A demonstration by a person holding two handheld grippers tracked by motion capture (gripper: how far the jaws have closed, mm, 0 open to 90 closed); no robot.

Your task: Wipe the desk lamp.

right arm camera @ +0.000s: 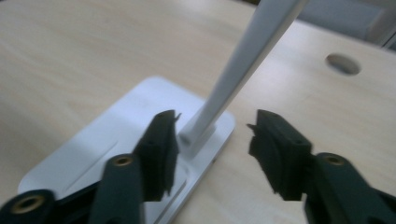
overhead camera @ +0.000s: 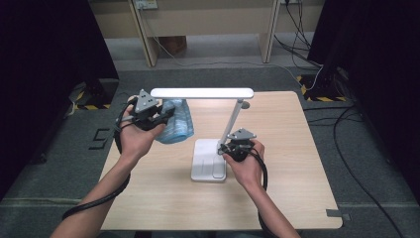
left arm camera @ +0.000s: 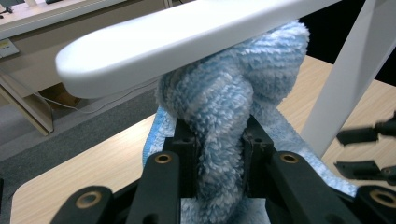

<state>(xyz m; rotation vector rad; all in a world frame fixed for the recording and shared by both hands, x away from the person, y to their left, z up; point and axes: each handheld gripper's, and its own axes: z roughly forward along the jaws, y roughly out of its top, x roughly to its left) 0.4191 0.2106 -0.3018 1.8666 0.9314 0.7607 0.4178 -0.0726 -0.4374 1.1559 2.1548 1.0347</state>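
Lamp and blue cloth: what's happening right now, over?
Left claw shut on blue cloth, cloth pressed under lamp head. Right claw open, straddling lamp arm above base, not gripping. Nothing in the way.

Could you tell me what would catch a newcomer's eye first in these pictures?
First the white desk lamp mid-table, its long head stretched leftward. Just beneath that head, the left gripper is shut on a fluffy blue striped cloth. At the lamp's base, the right gripper stands open, jaws either side of the slanted stem without pressing on it.
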